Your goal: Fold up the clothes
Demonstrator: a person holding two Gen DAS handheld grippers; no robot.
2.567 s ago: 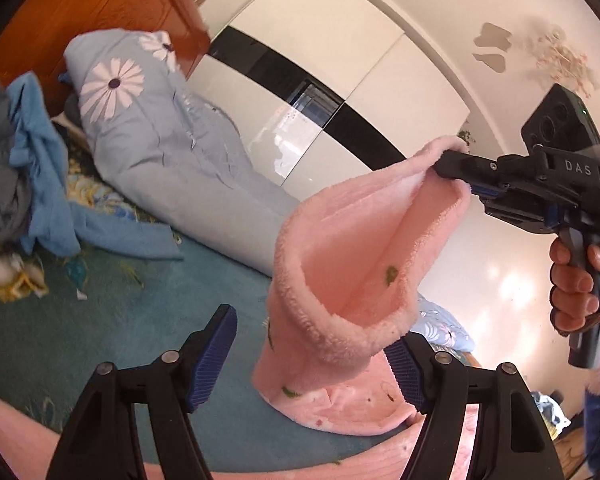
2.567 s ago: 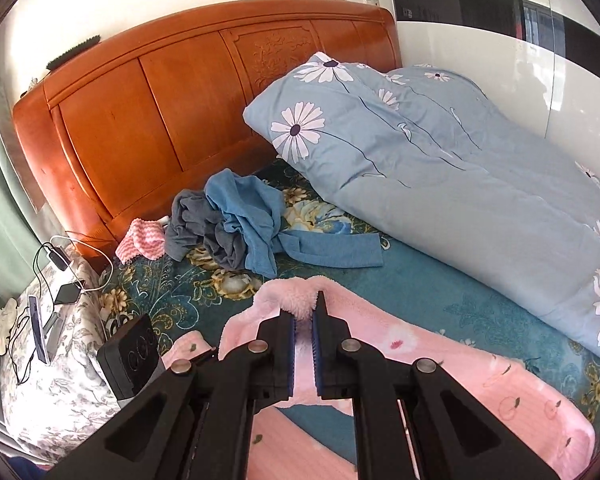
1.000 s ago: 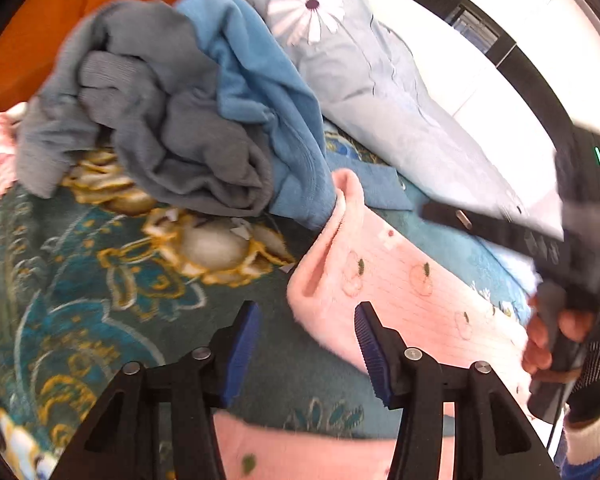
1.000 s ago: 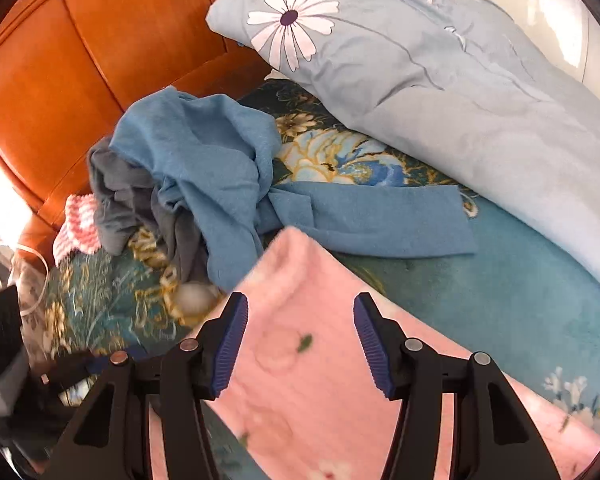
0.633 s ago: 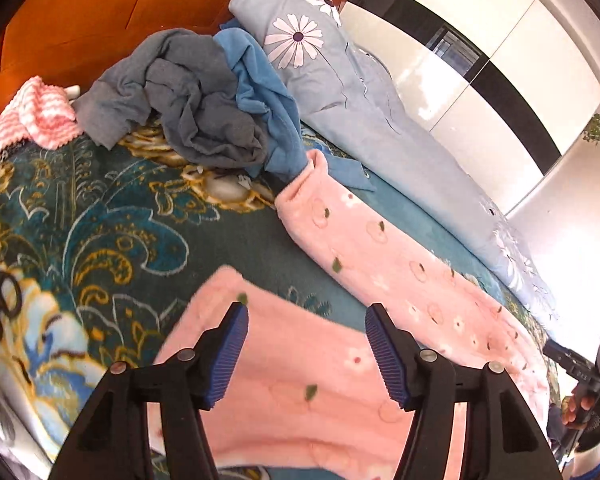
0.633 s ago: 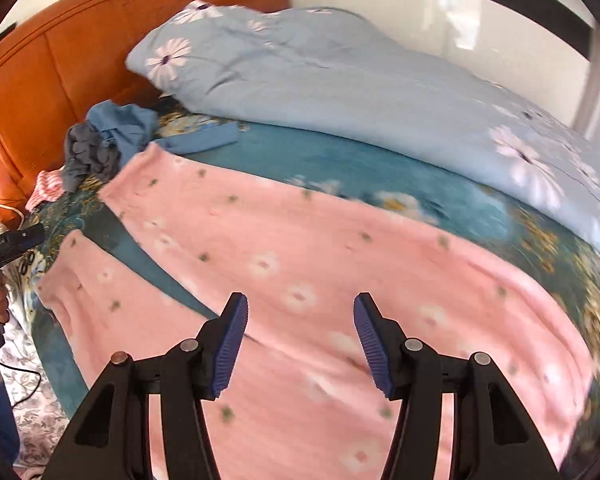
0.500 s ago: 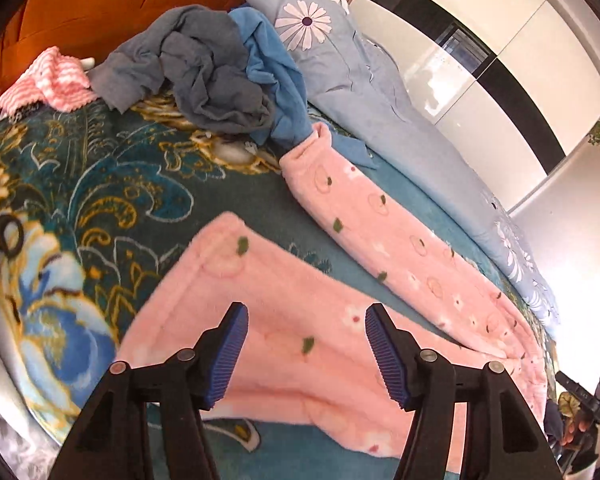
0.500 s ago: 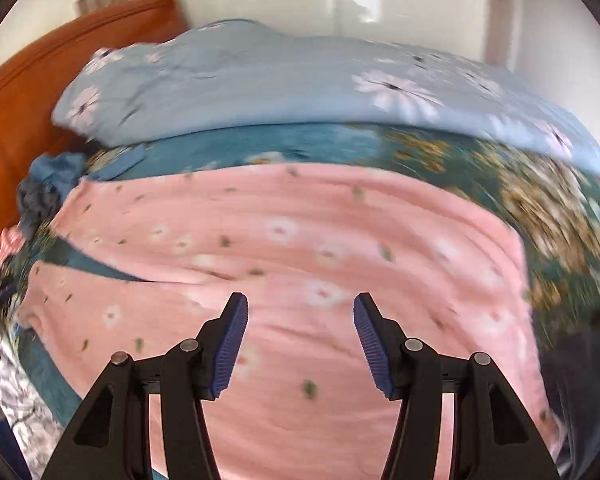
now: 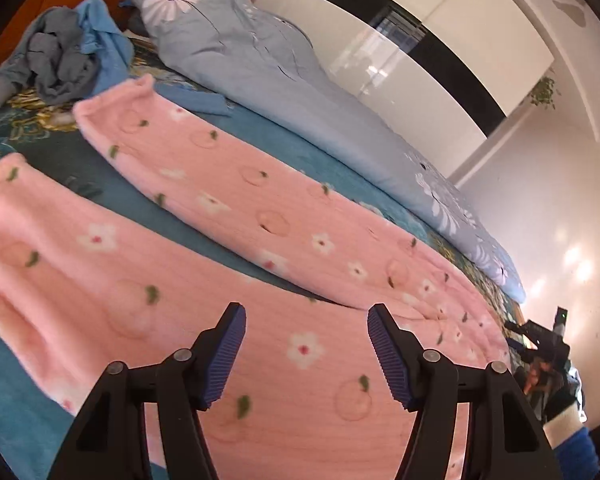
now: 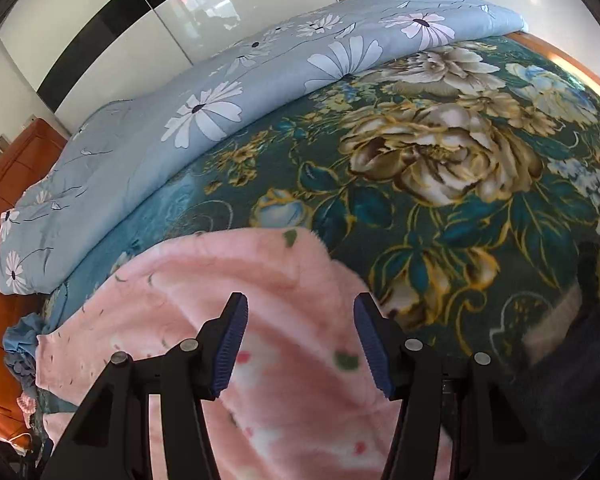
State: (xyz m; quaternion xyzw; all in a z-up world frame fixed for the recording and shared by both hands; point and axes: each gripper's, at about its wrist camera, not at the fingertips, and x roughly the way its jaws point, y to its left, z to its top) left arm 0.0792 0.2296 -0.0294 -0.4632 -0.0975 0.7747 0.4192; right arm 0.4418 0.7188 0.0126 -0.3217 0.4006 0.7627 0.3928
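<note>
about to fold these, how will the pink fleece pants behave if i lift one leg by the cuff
Probably floppy: the pink fleece pants lie limp on the bedspread, so the leg should sag and drag. The plush pile suggests a good grip, not slippery. Likely light but bulky, so folds may spring open.

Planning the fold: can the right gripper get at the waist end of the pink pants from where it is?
Probably yes: the right gripper hangs open just above the pink pants, nothing lying on that end.

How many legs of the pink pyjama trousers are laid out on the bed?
2: the near leg runs under the left gripper; the far leg lies beyond it, nearer the blue quilt.
</note>
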